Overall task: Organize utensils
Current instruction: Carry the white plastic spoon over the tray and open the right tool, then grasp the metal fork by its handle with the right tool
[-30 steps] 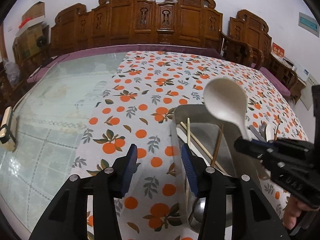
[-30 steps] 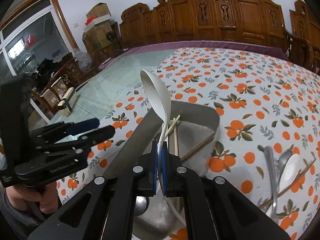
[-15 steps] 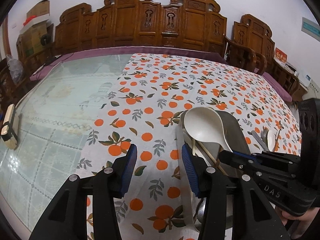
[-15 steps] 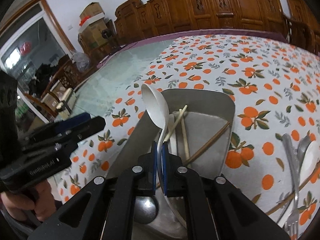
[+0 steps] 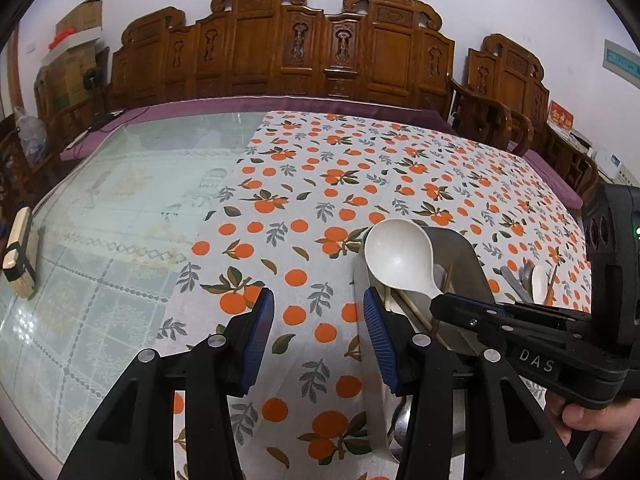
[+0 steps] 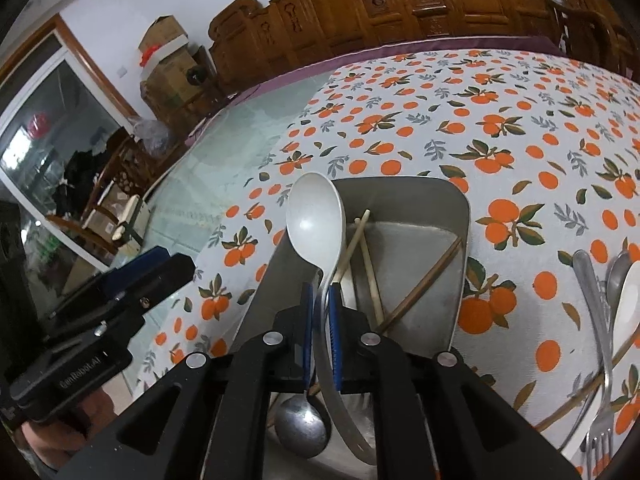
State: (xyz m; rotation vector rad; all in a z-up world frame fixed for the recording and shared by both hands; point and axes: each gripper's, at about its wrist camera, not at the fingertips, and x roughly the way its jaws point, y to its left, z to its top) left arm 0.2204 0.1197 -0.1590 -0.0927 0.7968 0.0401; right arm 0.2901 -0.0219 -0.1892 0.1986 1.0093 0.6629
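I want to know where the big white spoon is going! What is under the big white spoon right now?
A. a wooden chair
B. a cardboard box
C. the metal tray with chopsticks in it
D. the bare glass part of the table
C: the right gripper holds the white spoon over the metal tray, where chopsticks lie.

"DAS" on right claw (image 5: 460, 312), "GenRobot.AI" on left claw (image 6: 156, 264)
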